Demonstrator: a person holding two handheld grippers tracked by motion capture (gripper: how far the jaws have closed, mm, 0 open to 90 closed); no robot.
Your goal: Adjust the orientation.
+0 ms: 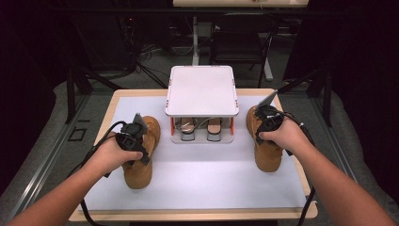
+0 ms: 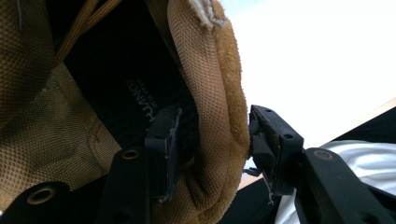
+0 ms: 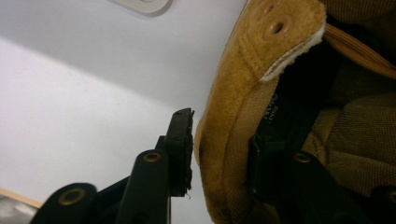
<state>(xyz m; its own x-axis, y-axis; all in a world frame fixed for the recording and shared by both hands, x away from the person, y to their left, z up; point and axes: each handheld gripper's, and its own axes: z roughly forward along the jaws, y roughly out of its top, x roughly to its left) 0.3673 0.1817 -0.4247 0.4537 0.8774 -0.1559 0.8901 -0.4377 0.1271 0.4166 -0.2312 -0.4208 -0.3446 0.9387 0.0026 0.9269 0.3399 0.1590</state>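
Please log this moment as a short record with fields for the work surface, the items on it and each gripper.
surface: white mat on a wooden table
left boot: tan, standing on the mat
right boot: tan, standing on the mat
rack: white, at the back centre, a pair of shoes under its top
left gripper: one jaw inside, one outside the left boot's collar, pads pressing on it
right gripper: straddles the right boot's collar; outer pad close to it, contact unclear

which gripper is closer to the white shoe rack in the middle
Right. The right gripper sits on the right boot just beside the white rack; the left gripper, on the left boot, is a bit farther away.
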